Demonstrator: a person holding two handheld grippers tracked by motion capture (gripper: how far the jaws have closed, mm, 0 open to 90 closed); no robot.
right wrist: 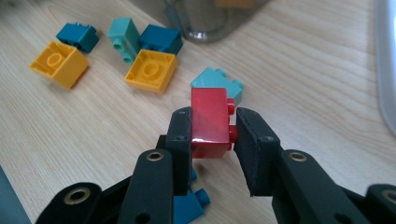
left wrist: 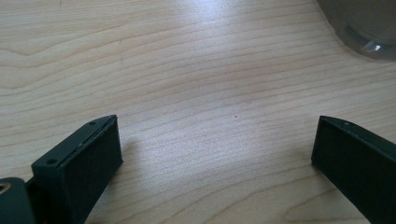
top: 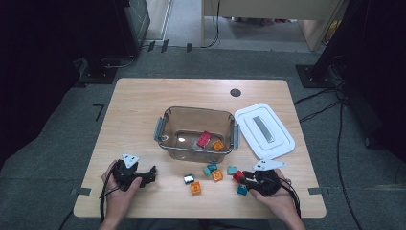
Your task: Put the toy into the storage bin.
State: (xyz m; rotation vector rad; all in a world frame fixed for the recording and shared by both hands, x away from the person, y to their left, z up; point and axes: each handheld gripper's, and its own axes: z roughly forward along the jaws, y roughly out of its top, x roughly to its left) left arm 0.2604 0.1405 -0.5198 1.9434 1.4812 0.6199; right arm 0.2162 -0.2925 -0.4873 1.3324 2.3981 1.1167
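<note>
My right gripper [right wrist: 212,135] is shut on a red brick [right wrist: 209,116]: the left pad lies flat on its side and the right pad meets its studs. From above, this gripper [top: 241,178] and the red brick [top: 238,176] sit at the table's front right among loose bricks. A light teal brick [right wrist: 212,79] lies just beyond the red one, and a dark blue brick [right wrist: 187,207] lies under the jaws. My left gripper [left wrist: 217,140] stands open over bare wood, nothing between its jaws. In the high view it [top: 152,173] rests at the front left.
A clear brown container [top: 165,125] stands mid-table with a red brick [top: 204,139] and an orange brick [top: 218,145] inside. Its white lid [top: 249,120] lies to the right. Orange bricks [right wrist: 150,70] [right wrist: 60,63] and teal and blue ones lie loose in front of the container.
</note>
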